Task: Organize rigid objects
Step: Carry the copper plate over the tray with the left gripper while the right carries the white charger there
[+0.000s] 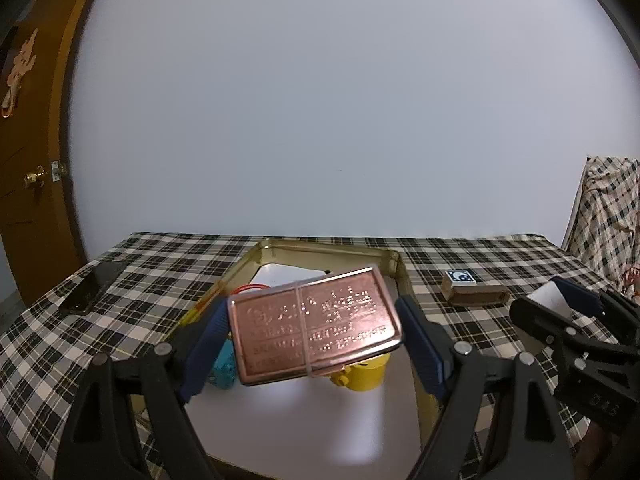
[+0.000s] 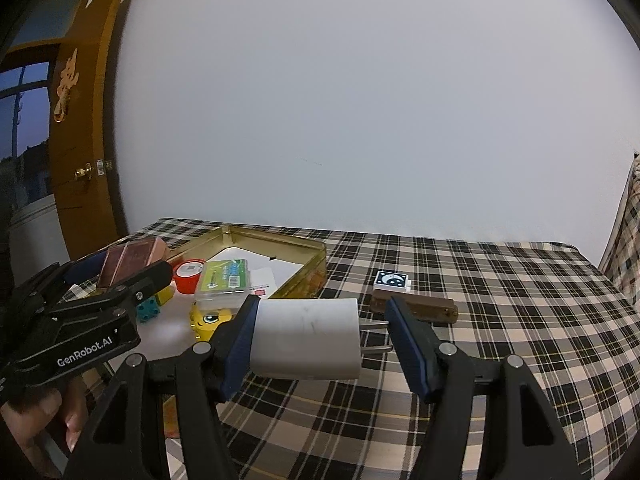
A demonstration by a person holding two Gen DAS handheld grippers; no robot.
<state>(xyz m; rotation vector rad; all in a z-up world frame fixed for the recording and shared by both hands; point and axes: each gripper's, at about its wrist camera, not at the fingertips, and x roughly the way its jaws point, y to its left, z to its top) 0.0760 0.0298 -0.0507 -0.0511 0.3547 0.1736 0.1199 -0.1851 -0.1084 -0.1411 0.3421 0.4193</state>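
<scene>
I am holding a copper tin (image 1: 314,326) in my left gripper (image 1: 316,332), with one finger pressing on each short end. The tin is tilting, and its long side is running across from finger to finger. It is hanging just above the gold tray (image 1: 394,258), which is right under and ahead of this gripper, so this hand is the nearer one.

Under the tin I am seeing a yellow toy (image 1: 366,374) and a teal block (image 1: 223,366) in the tray; they may be getting in the way.

My right gripper (image 2: 320,334) is pinching a white charger (image 2: 306,338), with its prongs pointing at the right finger. The tray is sitting off to its left. A brown bar (image 2: 416,308) is lying just ahead on the checked cloth (image 2: 500,300).
</scene>
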